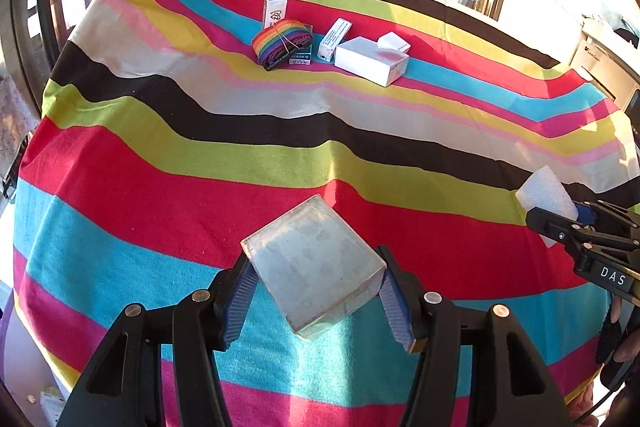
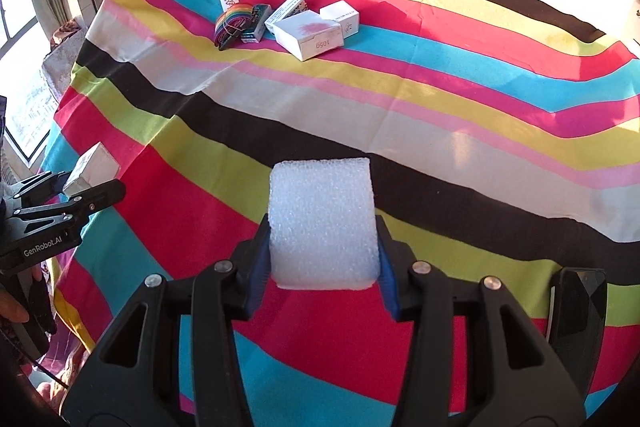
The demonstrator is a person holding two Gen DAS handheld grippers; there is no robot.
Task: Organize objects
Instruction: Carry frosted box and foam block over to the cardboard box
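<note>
A: Ok, nearest first. Left gripper [image 1: 316,285] clenched on a clear plastic box [image 1: 314,269], blue pads pressing both sides, box tilted, held above the striped cloth [image 1: 160,187].

B: Right one?

A: Right gripper [image 2: 324,255] grasping a white foam block [image 2: 323,223], pads tight on its left and right faces, block sticking up fwd past the fingertips. Both held things are off the cloth, over its near red/blue stripes.

B: Anything else close by?

A: Dark glossy object [image 2: 576,307] at the near right edge in right wrist view; can't tell what it is.

B: Far side?

A: Cluster at far end of the table. Rainbow strap [image 1: 280,41] rolled up, lying partly on a small teal box [image 1: 300,57]. Upright white carton w/ logo [image 1: 275,11] just behind the strap. Slim white box w/ print [image 1: 334,39] tilted, to the right of the strap. Big white box [image 1: 372,61] lying flat beside it, small white box [image 1: 394,42] just behind that. All well apart from both grippers.

B: Bg?

A: Windows, bright glare.
</note>
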